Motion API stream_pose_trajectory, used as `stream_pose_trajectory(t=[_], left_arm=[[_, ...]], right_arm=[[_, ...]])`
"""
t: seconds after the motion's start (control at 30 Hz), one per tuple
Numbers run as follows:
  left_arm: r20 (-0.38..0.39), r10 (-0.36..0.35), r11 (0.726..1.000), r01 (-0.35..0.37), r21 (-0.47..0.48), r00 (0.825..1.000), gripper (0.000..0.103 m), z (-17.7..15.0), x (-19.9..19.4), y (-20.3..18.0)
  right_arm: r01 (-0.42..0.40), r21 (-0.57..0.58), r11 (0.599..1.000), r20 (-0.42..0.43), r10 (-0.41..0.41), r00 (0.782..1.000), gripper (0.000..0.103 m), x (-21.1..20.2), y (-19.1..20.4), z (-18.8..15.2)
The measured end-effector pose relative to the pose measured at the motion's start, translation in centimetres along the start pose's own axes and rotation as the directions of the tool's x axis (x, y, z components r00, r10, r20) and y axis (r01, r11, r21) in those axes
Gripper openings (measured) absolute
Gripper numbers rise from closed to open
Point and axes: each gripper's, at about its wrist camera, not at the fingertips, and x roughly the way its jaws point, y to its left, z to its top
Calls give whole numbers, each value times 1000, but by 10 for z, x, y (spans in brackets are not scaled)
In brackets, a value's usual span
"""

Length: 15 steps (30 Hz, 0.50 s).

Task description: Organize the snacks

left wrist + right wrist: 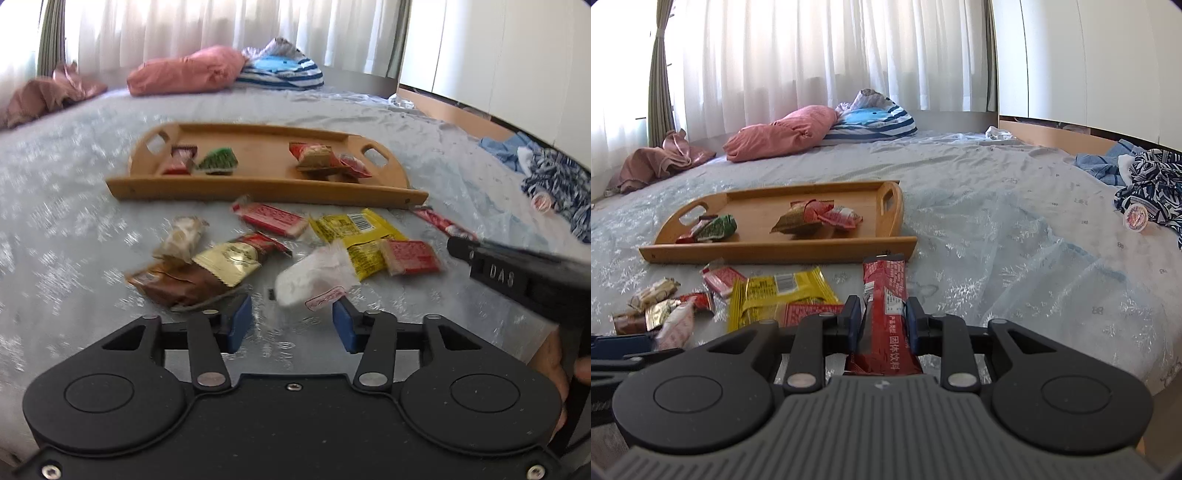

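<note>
A wooden tray [258,186] [775,251] lies on the bed and holds a green packet [218,160] and some red and gold packets [325,158]. In front of it, loose snacks are scattered: a yellow packet [354,229], a red packet [273,218], a gold packet [229,258] and a white packet [314,280]. My left gripper [291,325] is open just behind the white packet, its pads apart from it. My right gripper [882,323] is shut on a long red stick packet [886,295], held above the sheet to the right of the pile.
Pale blue patterned bedding [997,240] covers the bed. A pink pillow [783,133] and a striped cushion [871,123] lie at the far end. Crumpled blue clothes [1152,181] and a small round cup [1136,218] sit at the right edge, by white wardrobe doors.
</note>
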Motion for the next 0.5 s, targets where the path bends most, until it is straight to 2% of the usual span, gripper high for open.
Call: stream_pose_trajectory(t=[0.13,0.27,0.5], left_arm=[[8,-22,998,23,-52,1000,72,4,7,0],[-1,-44,996,44,-74,999,77,6,12,-2],[0,-79,990,79,-119,997,77,8,17,-4]], right_arm=[[-1,11,1000,-7,1,1000,31,-1,-2,-1],[-4,9,1000,4,3,1000,29,-3,-3,-2],[6,-17,1000,6,-6,1000,29,-1,1,-2]])
